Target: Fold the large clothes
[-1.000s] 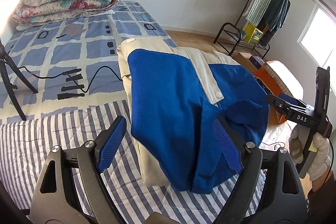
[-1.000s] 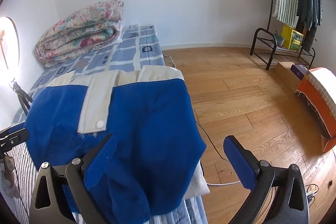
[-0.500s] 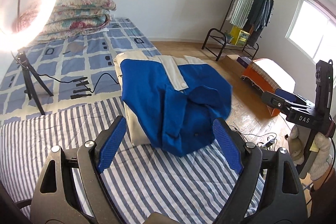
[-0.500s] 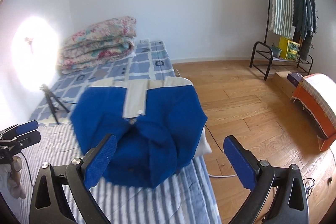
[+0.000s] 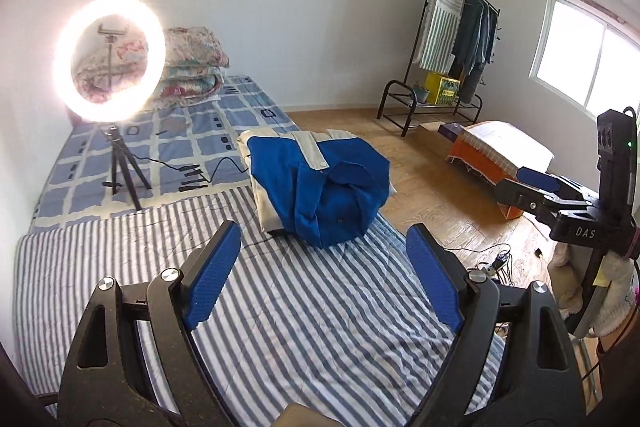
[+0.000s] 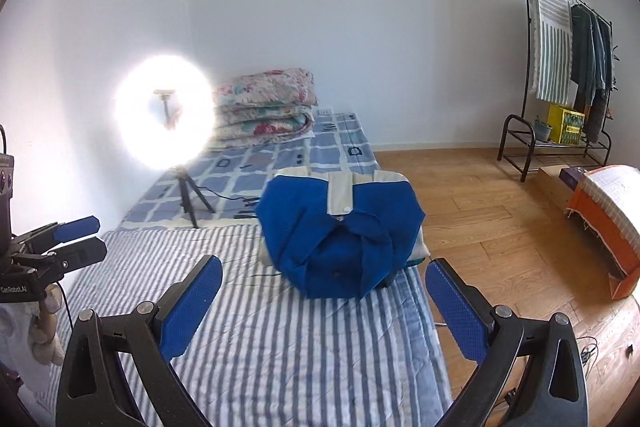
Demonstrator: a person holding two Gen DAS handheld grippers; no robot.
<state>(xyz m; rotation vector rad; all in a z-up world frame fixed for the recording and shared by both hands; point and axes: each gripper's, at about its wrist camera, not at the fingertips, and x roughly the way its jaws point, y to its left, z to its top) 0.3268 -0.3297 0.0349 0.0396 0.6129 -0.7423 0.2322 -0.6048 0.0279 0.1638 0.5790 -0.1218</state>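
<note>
A blue and cream jacket (image 5: 320, 195) lies folded in a bundle on the bed, at the right edge where the striped blanket (image 5: 280, 307) meets the checked sheet. It also shows in the right wrist view (image 6: 344, 235). My left gripper (image 5: 324, 279) is open and empty, held back from the jacket over the striped blanket. My right gripper (image 6: 324, 307) is open and empty, also back from the jacket. Each gripper shows at the side of the other view, the right gripper (image 5: 540, 187) and the left gripper (image 6: 68, 243).
A lit ring light on a tripod (image 5: 116, 163) stands on the checked sheet, its cable running toward the jacket. Folded floral quilts (image 6: 264, 107) lie at the bed's head. A clothes rack (image 5: 460, 39), an orange box (image 5: 500, 163) and floor cables (image 5: 500, 259) are to the right.
Both grippers have pulled back and risen away from the jacket, which now lies farther off as a folded bundle. The ring light has come into view.
</note>
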